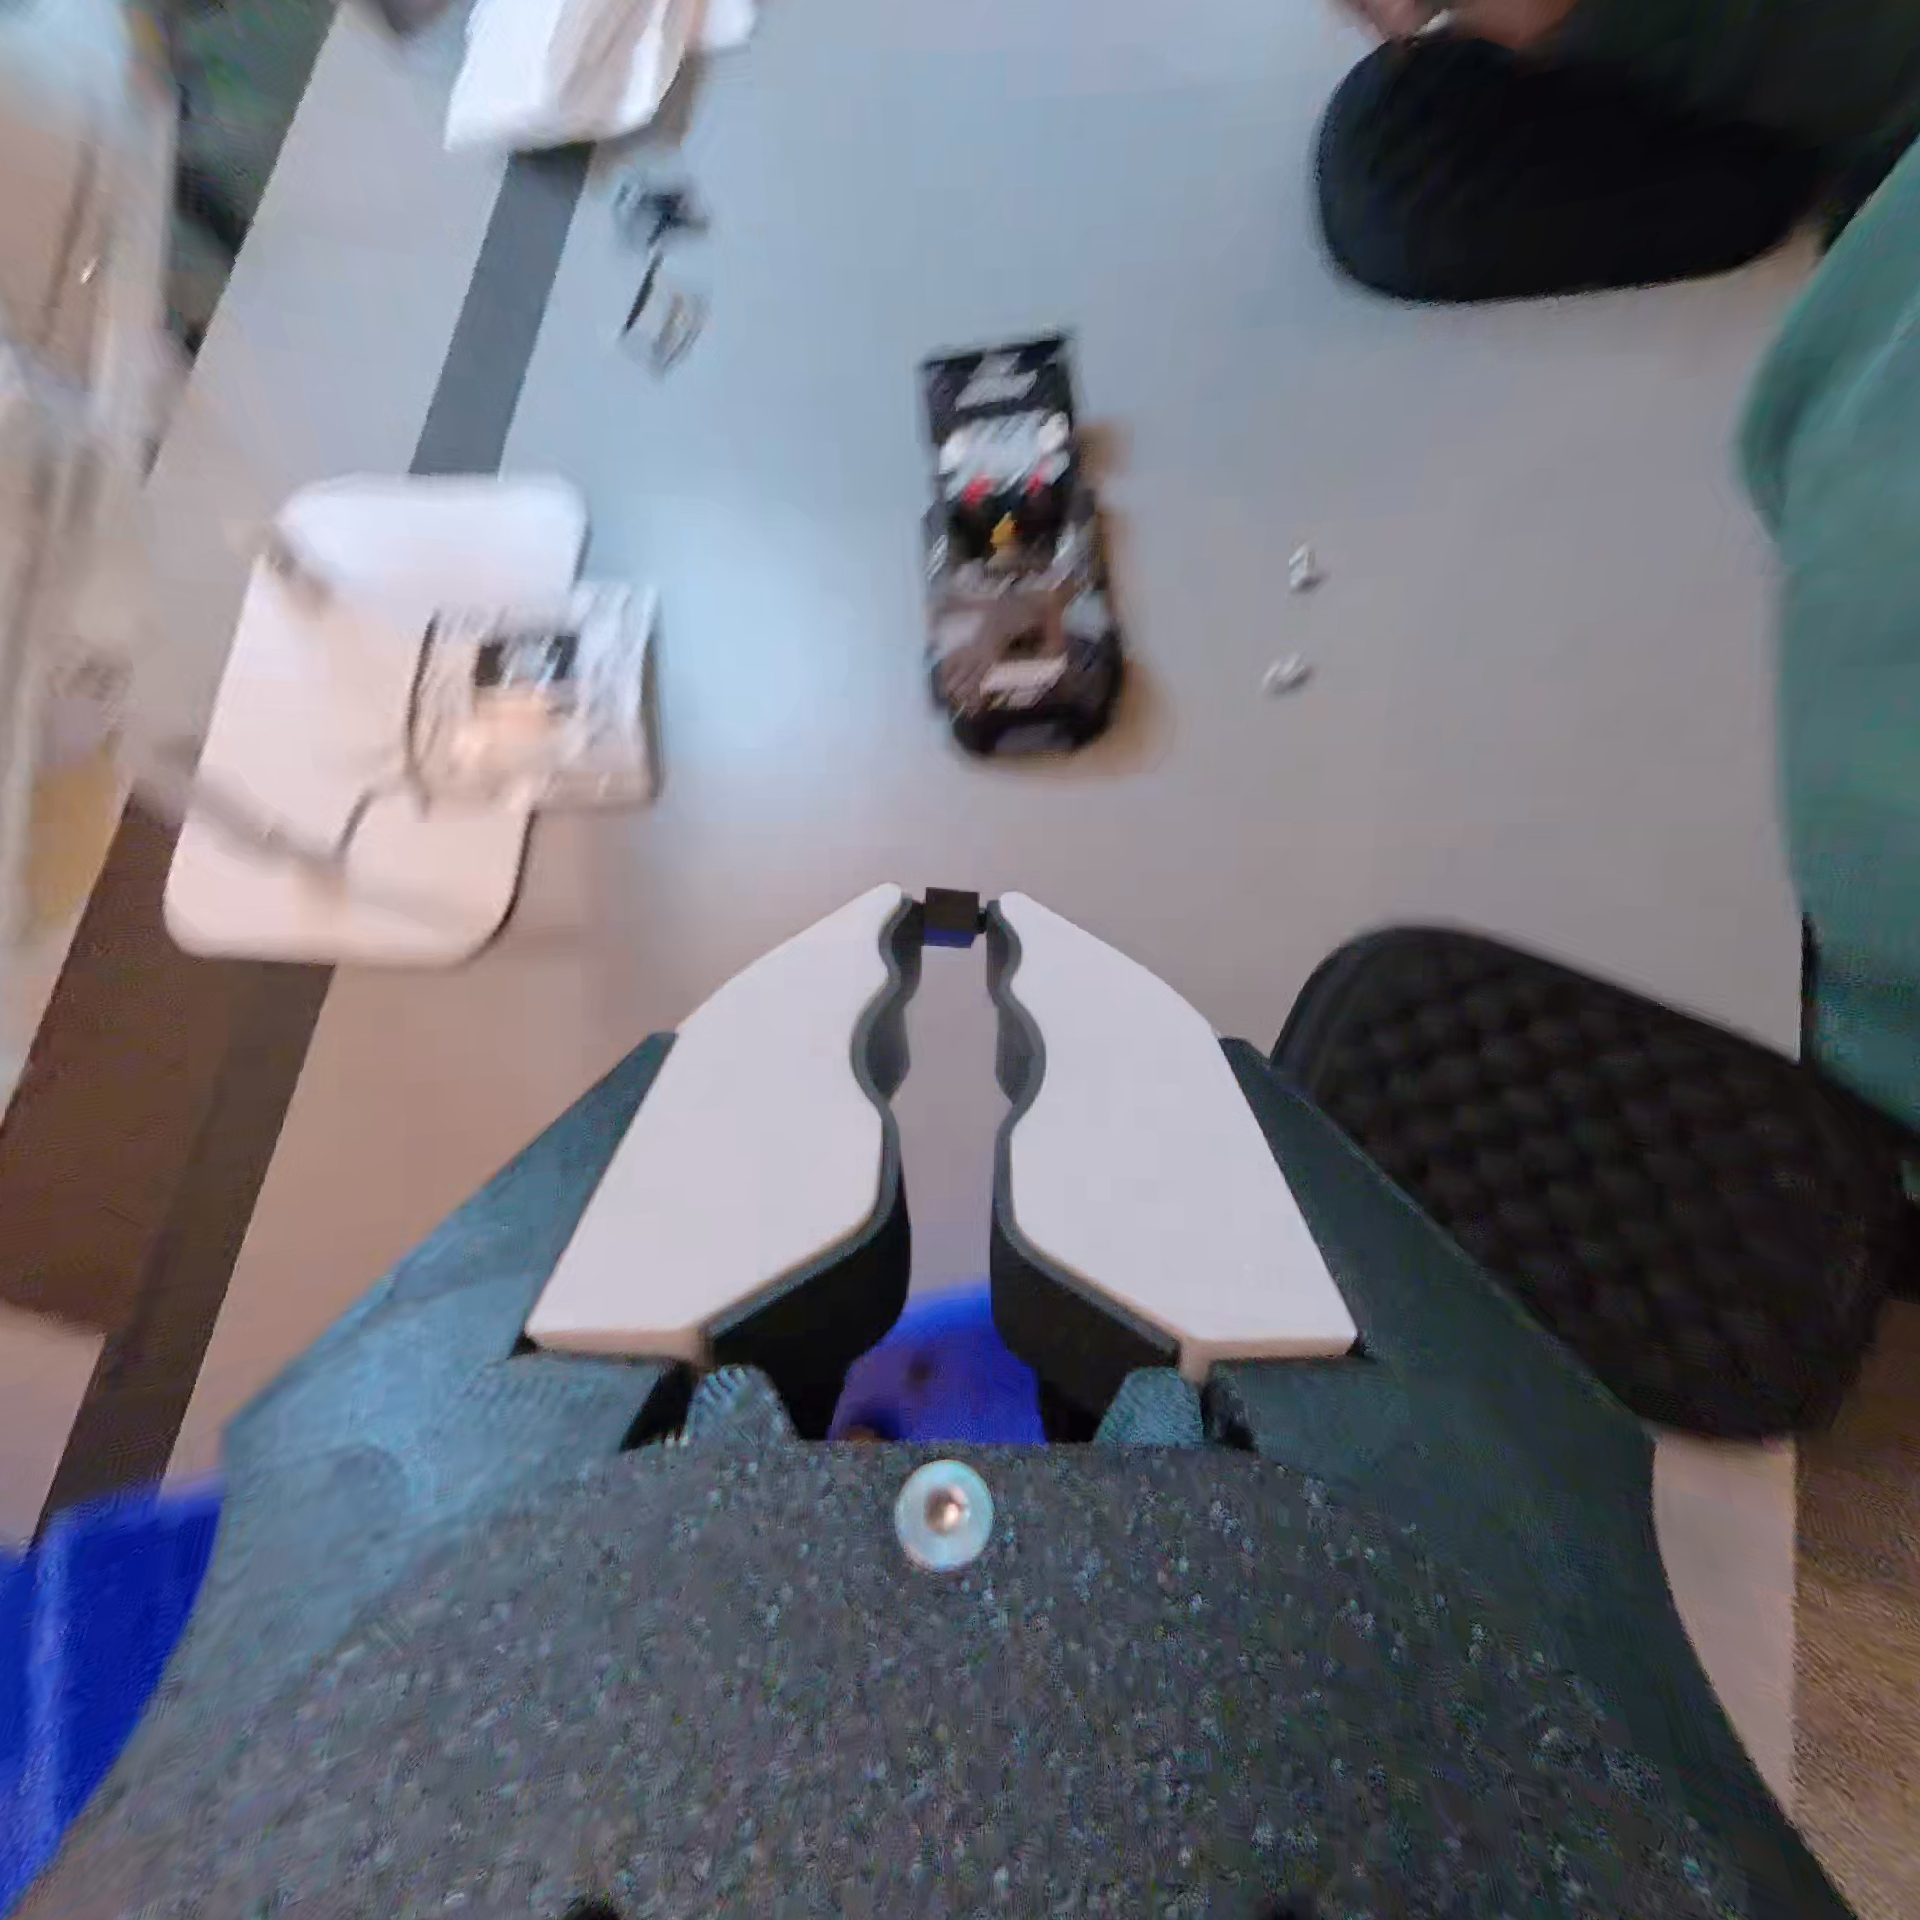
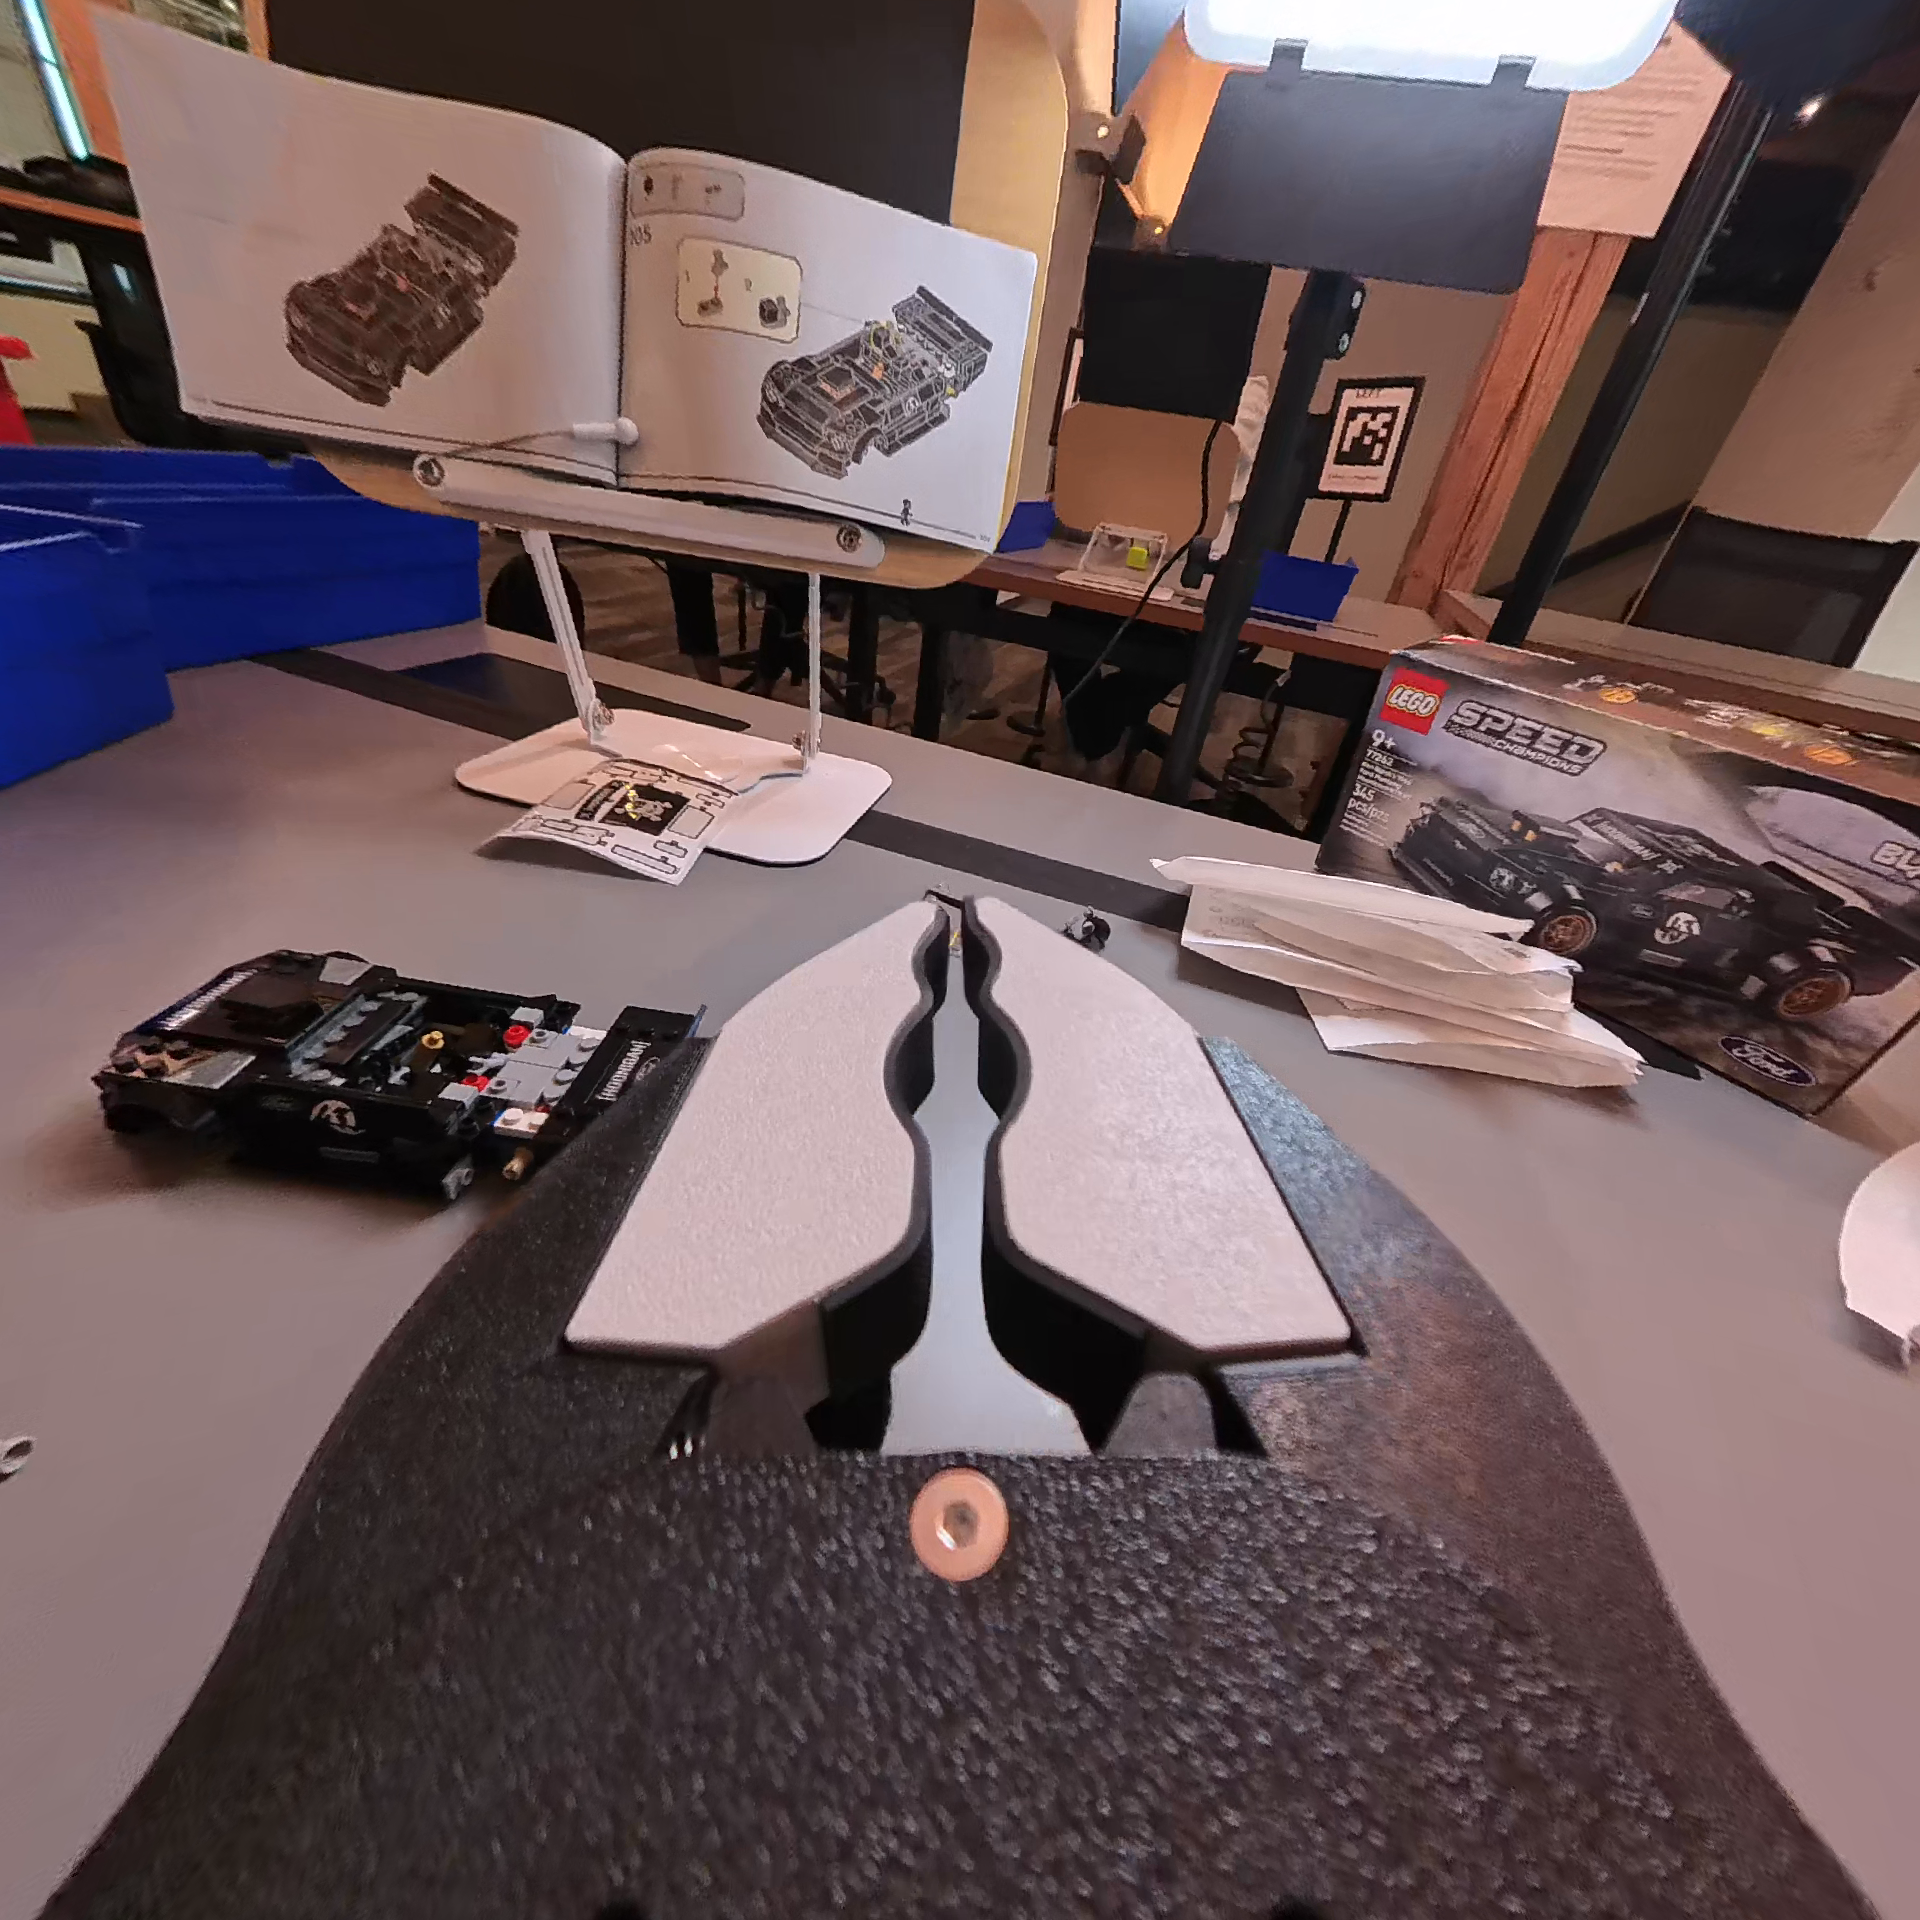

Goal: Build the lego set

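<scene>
While the left gripper (image 1: 953, 914) pinches a small black brick (image 1: 952, 912) at its tips above the table (image 1: 1455, 623), right gripper (image 2: 954, 920) nearly closed on a tiny part w/ yellow, type unclear, next move prob. needs lining up over the half-built black car (image 1: 1013, 561).

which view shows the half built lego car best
The right wrist view: the lego car lies close and sharp on the grey table, its studs and side visible. The left wrist view shows it from above, farther off and motion-blurred.
</scene>
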Demonstrator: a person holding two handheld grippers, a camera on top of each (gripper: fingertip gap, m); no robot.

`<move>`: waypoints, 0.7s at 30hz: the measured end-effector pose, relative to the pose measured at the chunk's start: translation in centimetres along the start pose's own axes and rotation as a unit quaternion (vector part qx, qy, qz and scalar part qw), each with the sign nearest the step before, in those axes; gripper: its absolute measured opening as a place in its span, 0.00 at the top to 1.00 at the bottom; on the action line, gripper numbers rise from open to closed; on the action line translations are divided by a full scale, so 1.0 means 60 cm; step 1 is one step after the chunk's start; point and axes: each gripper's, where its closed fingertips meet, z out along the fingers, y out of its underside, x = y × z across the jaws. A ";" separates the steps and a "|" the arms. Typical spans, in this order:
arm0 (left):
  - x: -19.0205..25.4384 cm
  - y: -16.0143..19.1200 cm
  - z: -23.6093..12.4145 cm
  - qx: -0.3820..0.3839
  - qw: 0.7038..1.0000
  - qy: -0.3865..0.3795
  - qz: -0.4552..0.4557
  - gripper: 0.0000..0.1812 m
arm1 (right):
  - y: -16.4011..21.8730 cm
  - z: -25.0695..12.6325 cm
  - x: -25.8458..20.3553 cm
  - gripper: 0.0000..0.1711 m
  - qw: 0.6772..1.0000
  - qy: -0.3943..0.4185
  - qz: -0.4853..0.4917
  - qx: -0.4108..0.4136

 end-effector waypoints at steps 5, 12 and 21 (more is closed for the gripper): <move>0.135 -0.065 0.193 0.013 0.998 0.037 0.057 0.93 | -0.008 -0.009 -0.015 0.99 1.000 -0.023 0.004 0.008; 0.173 -0.056 0.374 -0.036 0.993 0.107 0.018 0.93 | -0.004 -0.028 -0.034 0.99 0.999 -0.052 -0.005 0.004; 0.178 -0.056 0.398 -0.068 0.988 0.133 0.027 0.85 | 0.025 -0.029 -0.068 0.99 0.991 -0.128 0.024 -0.036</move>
